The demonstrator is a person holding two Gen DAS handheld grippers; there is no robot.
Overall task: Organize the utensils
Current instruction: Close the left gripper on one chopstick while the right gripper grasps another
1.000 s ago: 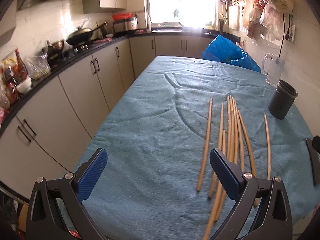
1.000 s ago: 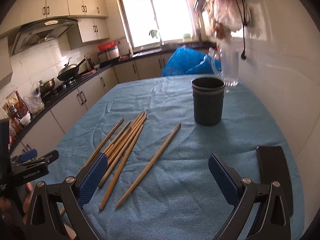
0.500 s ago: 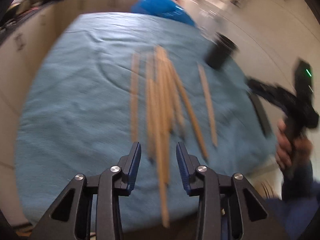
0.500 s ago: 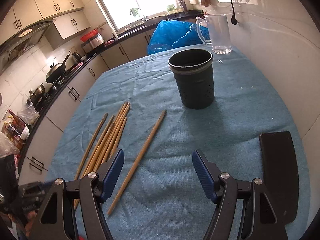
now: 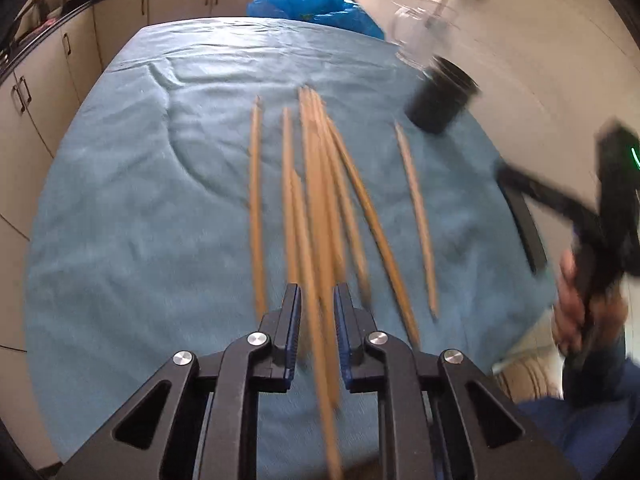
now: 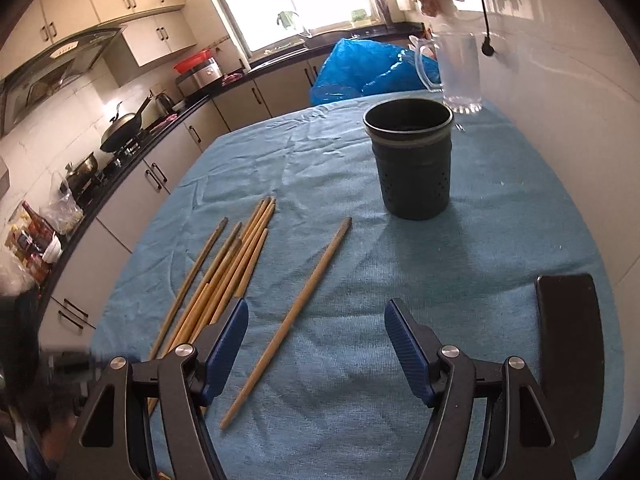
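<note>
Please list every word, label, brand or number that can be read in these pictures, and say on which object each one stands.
No text can be read.
The yellowish label on the grey range hood: too small to read.
The printed packets and bottles on the dark kitchen counter: too small to read.
The green light on the blurred black right gripper: no letters.

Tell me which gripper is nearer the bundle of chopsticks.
Left. The left gripper straddles the near end of the bundle of chopsticks, jaws closing around it. The right gripper hangs open beside the bundle, over the lone chopstick.
</note>
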